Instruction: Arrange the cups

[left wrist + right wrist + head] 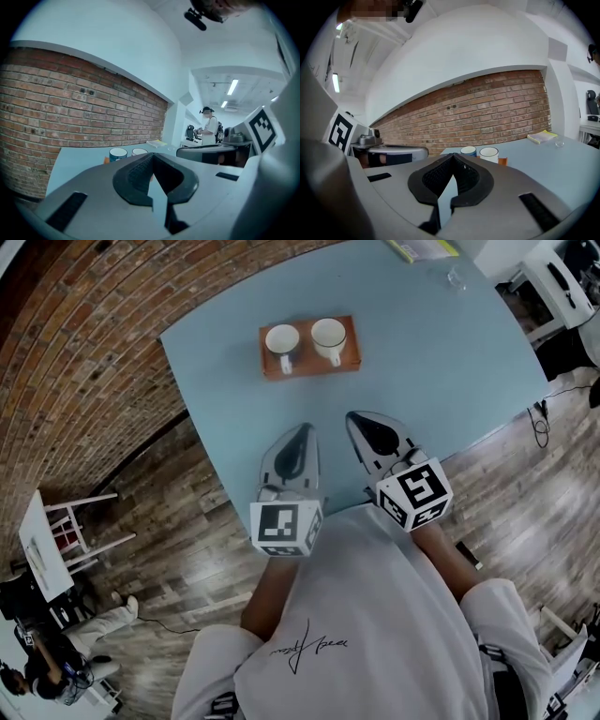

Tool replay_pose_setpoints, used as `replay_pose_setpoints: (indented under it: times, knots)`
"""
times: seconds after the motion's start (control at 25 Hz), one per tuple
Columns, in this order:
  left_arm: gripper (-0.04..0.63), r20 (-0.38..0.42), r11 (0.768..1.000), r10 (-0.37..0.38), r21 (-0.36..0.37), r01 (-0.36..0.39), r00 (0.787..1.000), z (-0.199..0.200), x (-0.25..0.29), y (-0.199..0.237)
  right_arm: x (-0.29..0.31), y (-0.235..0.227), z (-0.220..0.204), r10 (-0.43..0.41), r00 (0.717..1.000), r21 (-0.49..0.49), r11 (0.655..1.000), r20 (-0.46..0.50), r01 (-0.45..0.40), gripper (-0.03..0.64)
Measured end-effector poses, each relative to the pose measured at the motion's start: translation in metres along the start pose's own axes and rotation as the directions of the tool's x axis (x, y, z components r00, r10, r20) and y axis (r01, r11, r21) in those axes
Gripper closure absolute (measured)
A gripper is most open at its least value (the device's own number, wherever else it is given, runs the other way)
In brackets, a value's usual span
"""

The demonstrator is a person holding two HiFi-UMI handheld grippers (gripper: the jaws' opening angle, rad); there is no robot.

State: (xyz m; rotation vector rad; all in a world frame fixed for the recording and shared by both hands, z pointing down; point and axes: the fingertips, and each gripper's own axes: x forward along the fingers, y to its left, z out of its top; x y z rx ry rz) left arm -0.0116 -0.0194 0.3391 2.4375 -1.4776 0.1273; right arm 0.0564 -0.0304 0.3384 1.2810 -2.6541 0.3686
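Looks finished: left cup point(282, 338) and right cup point(329, 334) side by side on tray point(349, 360), toward desk's point(441, 390) left edge. Left gripper point(302, 434) and right gripper point(362, 423) both closed, empty, over near edge.

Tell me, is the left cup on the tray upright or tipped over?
Upright. In the head view the left cup stands on the tray with its round open mouth facing straight up.
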Motion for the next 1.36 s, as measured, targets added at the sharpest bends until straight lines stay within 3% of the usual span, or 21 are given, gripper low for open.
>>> replay_pose_setpoints:
  times: [0.64,0.88,1.36]
  knots:
    - [0.586,-0.005,1.0,-0.016,-0.006,0.016,1.0,0.016,-0.005,0.004,-0.013,0.009,0.025,0.041,0.999,-0.007,0.999,-0.02,-0.041,0.598]
    - [0.588,0.002,0.998,-0.023,0.05,0.023,1.0,0.022,-0.01,0.014,-0.016,0.017,0.041,0.081,0.997,-0.021,0.996,-0.002,-0.081,0.598]
    - [0.587,0.032,0.997,-0.08,0.021,0.079,0.996,0.037,-0.021,0.032,-0.018,0.032,0.06,0.122,0.992,0.019,0.992,0.0,-0.122,0.598]
